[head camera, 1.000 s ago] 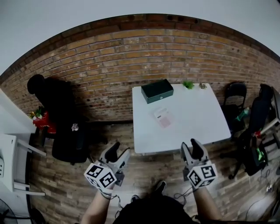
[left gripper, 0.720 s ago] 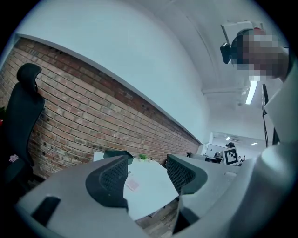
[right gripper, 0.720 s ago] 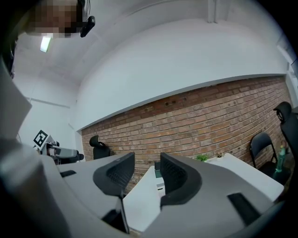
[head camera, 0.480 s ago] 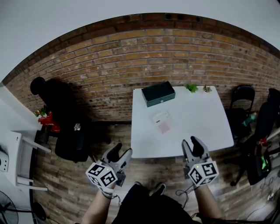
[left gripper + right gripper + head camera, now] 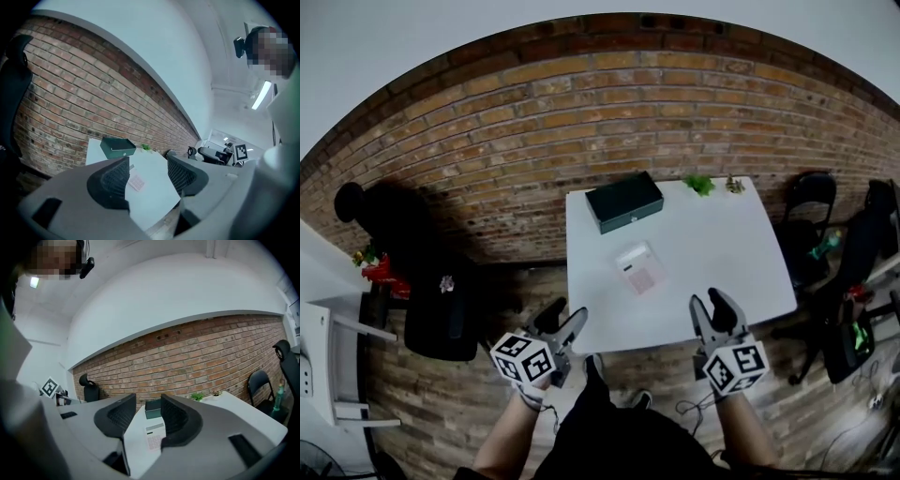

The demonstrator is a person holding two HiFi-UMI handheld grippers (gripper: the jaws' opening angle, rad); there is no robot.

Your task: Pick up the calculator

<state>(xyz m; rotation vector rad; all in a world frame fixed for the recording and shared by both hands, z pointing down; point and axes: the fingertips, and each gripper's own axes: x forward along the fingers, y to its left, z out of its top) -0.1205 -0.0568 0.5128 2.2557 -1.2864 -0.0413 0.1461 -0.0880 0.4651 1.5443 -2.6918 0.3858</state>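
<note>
Standing apart with nothing between the pads, the jaws of the right gripper (image 5: pixel 146 403) have just been closing a little and hold nothing. In the right gripper view the gap between them frames the calculator (image 5: pixel 153 437), which lies further out on the table and well clear of both pads. The left gripper (image 5: pixel 147 172) is likewise wide apart and empty; in its view the calculator shows through the gap, also at a distance.

In the head view the right gripper sits at the near edge of the white table (image 5: pixel 727 248), toward its right side. The left gripper is just off the table's near left corner, above the brick-patterned floor (image 5: pixel 441 394).

The calculator lies flat on the table top, left of centre, with a dark display strip at its far end and pink keys toward the person. It touches no other item.

Behind it, at the far left corner, stands a dark green box (image 5: pixel 624 202), apart from the calculator. A small green plant (image 5: pixel 700 184) sits at the far edge, near the brick wall (image 5: pixel 534 131). A black chair (image 5: pixel 806 202) stands to the table's right.
</note>
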